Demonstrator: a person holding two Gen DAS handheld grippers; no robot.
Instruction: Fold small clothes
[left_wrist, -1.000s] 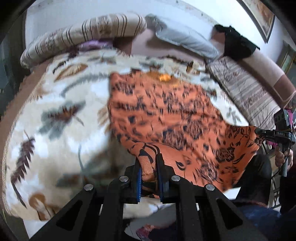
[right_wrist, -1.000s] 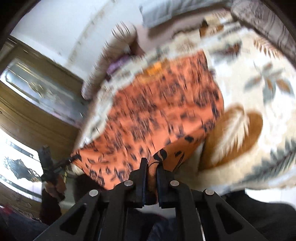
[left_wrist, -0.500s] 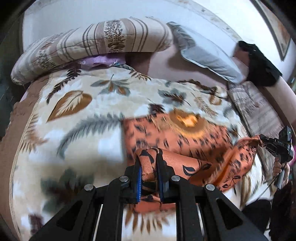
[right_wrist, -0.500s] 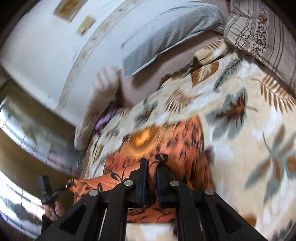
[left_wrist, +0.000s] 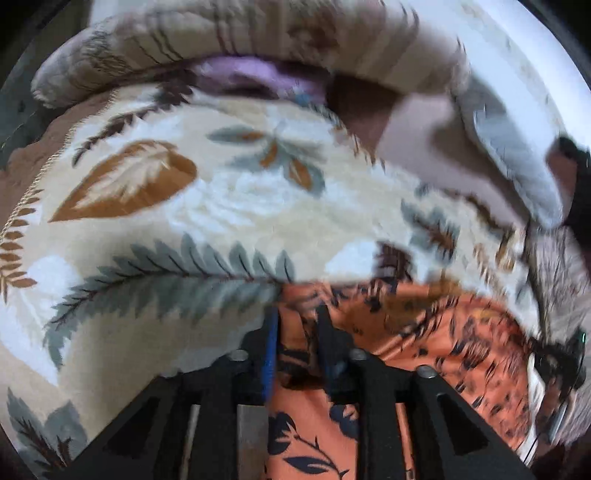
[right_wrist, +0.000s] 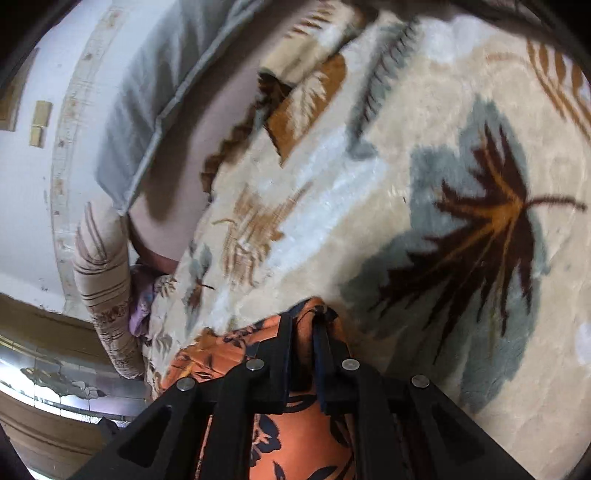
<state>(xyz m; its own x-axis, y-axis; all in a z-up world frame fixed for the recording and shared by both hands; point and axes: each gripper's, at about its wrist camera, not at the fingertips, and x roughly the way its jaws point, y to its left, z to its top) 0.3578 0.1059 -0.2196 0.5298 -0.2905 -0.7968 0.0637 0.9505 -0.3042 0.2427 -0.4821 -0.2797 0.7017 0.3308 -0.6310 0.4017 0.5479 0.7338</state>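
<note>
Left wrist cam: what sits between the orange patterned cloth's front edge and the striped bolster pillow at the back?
In the left wrist view, only leaf-print fleece blanket lies between the orange patterned cloth and the striped bolster pillow; a purple fabric item is tucked under the pillow.

Your left gripper (left_wrist: 297, 325) hides the corner of the orange garment (left_wrist: 461, 343) pinched between its fingers, and the cloth's right half smears into motion blur. At the far right edge your other gripper (left_wrist: 561, 354) is a dark blur, so you cannot tell how its jaws stand there. The striped pillow (left_wrist: 258, 33) is cut off at the top. In the right wrist view, the garment (right_wrist: 306, 435) runs under the black frame and off the bottom edge.
</note>
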